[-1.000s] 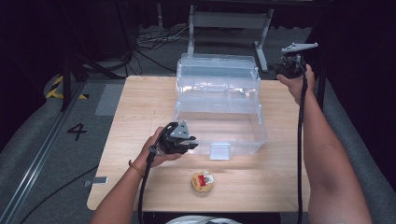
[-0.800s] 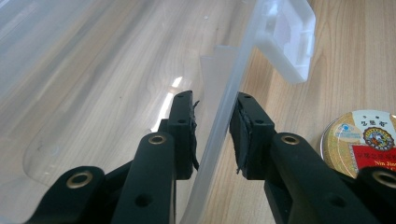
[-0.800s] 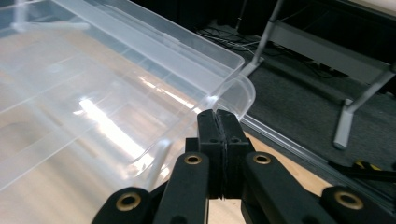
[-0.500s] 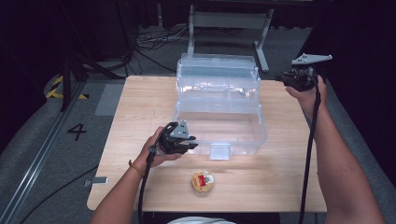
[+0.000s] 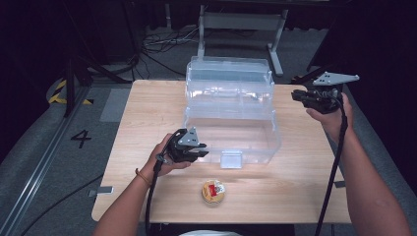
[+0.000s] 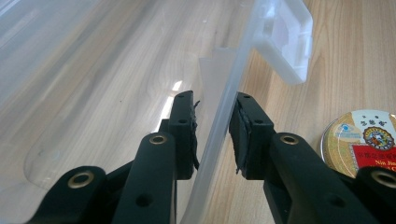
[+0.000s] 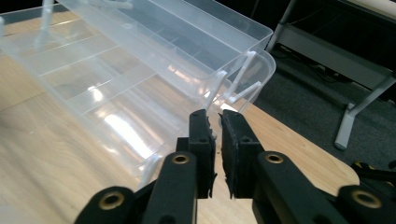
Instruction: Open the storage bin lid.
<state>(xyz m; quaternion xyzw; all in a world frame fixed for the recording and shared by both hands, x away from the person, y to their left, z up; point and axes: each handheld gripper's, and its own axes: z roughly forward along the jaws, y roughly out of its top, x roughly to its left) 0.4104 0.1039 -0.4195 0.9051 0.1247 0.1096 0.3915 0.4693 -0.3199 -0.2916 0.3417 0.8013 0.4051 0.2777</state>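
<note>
1. The left gripper (image 6: pixel 212 135) has its two black jaws either side of the front wall of the clear plastic box (image 6: pixel 116 70). One pad looks pressed to the wall, the other just short of it, so it seems to grip the wall, though the clear plastic makes contact hard to judge.
2. In the high view the left gripper (image 5: pixel 199 150) sits left of centre, at the box's front left corner, held by the left hand (image 5: pixel 164 157).
3. The box (image 5: pixel 231 113) fills the middle of the wooden table (image 5: pixel 147 108), its tiered trays (image 7: pixel 154 42) spread open and its latch (image 5: pixel 231 159) at the front.
4. A small round tin (image 5: pixel 213 191) lies lower centre, near the latch but apart from it.
5. The right gripper (image 5: pixel 301 96), upper right, is held just off the box; its jaws (image 7: pixel 218 140) are nearly closed with a thin gap, holding nothing.
</note>
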